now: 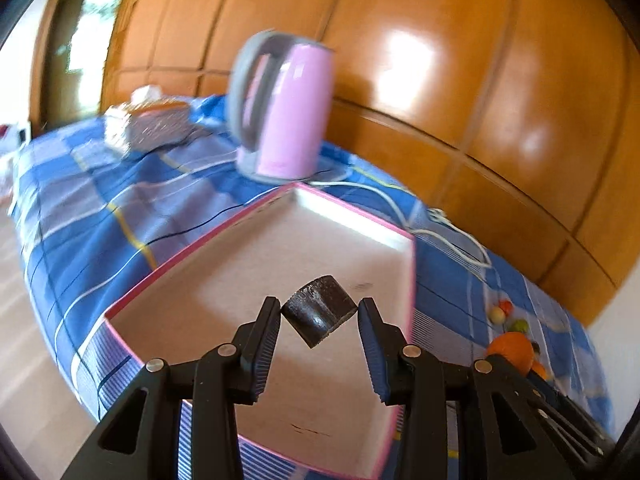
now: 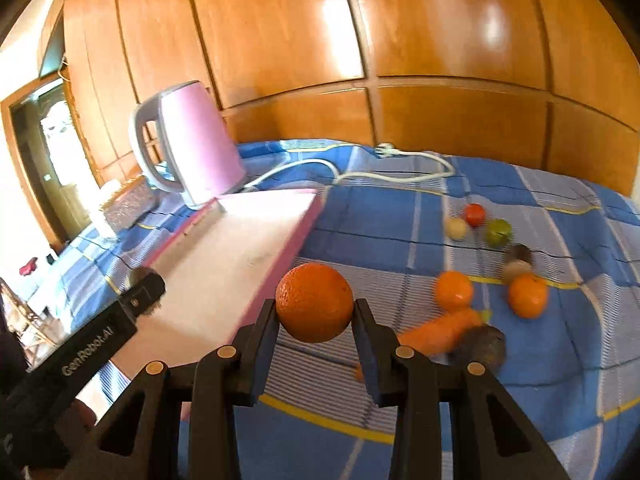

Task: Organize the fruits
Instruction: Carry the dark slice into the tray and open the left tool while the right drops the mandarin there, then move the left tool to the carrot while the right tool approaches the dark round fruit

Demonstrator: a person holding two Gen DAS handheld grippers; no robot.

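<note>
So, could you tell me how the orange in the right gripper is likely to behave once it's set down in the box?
Being round, the orange will probably roll once released. The right gripper pinches only its sides, so it may slip. The box looks flat-bottomed, and its rim should stop it.

The kettle (image 2: 200,140) is pale pink with a grey handle. The box (image 1: 256,280) is white inside with a pink rim. The cloth (image 2: 520,360) is a blue, white-lined check with thin yellow stripes. The gripped orange (image 2: 314,302) is bright orange; the gripped chunk (image 1: 320,310) is dark brown. The wall panels (image 2: 400,20) are glossy amber wood.
</note>
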